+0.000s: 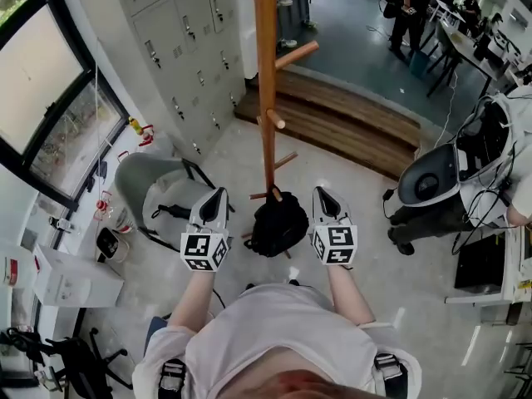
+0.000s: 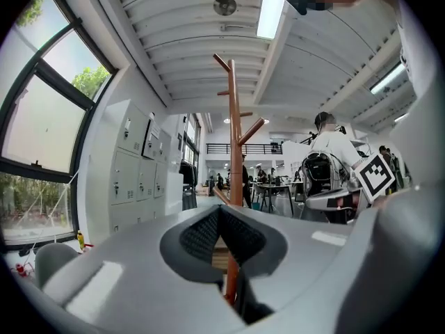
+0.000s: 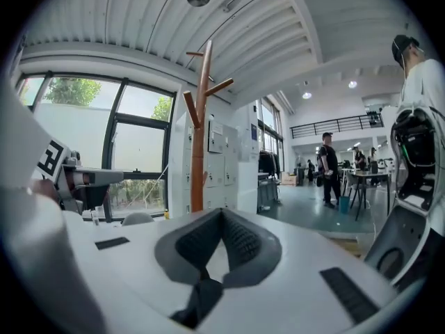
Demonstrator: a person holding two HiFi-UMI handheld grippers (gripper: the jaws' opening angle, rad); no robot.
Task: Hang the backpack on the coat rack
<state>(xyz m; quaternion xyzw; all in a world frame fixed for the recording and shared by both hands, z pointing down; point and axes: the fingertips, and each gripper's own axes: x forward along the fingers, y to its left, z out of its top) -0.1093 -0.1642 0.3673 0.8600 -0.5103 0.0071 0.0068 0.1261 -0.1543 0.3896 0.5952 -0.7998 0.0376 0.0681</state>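
The black backpack [image 1: 278, 223] hangs low between my two grippers, just in front of the foot of the wooden coat rack [image 1: 265, 73]. My left gripper [image 1: 218, 193] is at the bag's left side and my right gripper [image 1: 320, 191] at its right. In the left gripper view the left gripper [image 2: 219, 209] is shut, with a dark strap [image 2: 249, 310] showing under the pads and the coat rack [image 2: 231, 131] straight ahead. The right gripper [image 3: 222, 213] is shut on a black strap [image 3: 201, 296]; the coat rack [image 3: 200, 138] stands ahead to its left.
Grey lockers [image 1: 179, 32] line the wall left of the rack. A grey chair [image 1: 154, 185] stands beside my left gripper. A wooden step [image 1: 349, 110] runs behind the rack. A white machine [image 1: 432, 177] and a person stand at the right.
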